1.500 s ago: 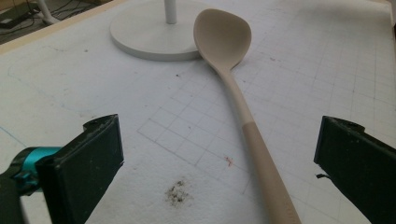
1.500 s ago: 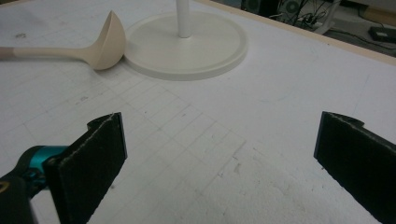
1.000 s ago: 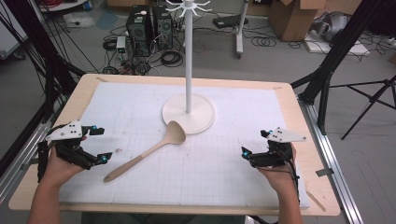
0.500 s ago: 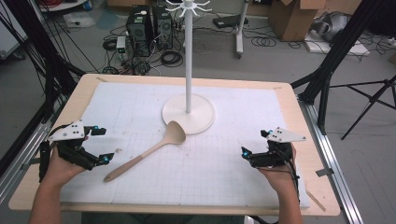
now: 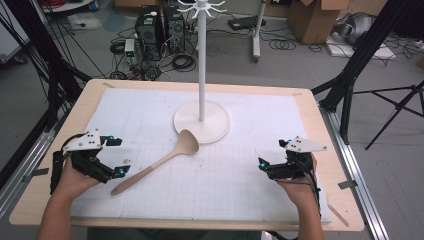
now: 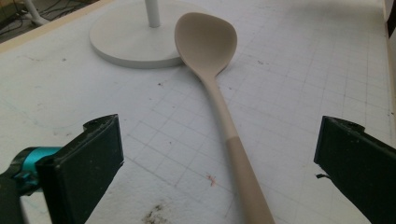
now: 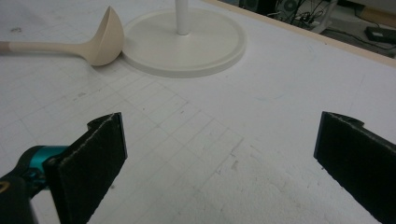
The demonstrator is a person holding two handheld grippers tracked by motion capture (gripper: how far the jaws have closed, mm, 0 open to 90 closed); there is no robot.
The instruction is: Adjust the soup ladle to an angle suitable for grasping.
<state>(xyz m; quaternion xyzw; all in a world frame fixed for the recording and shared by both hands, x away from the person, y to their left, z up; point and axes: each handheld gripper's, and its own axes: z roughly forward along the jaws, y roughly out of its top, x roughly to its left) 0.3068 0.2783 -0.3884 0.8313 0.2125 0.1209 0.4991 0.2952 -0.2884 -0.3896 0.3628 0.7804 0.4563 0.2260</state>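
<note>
High view: a beige spoon (image 5: 162,161) lies on the white gridded mat (image 5: 225,190), bowl touching the stand's round base (image 5: 202,122). The left gripper (image 5: 116,157) sits beside the handle end, the right gripper (image 5: 262,165) well apart.

Left gripper view: jaws spread wide, handle between them (not gripped).

Right gripper view: jaws spread wide, holding nothing.

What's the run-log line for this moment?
left gripper: open, at handle | right gripper: open, idle | beige long-handled spoon: flat on mat, bowl beside white stand base
</note>
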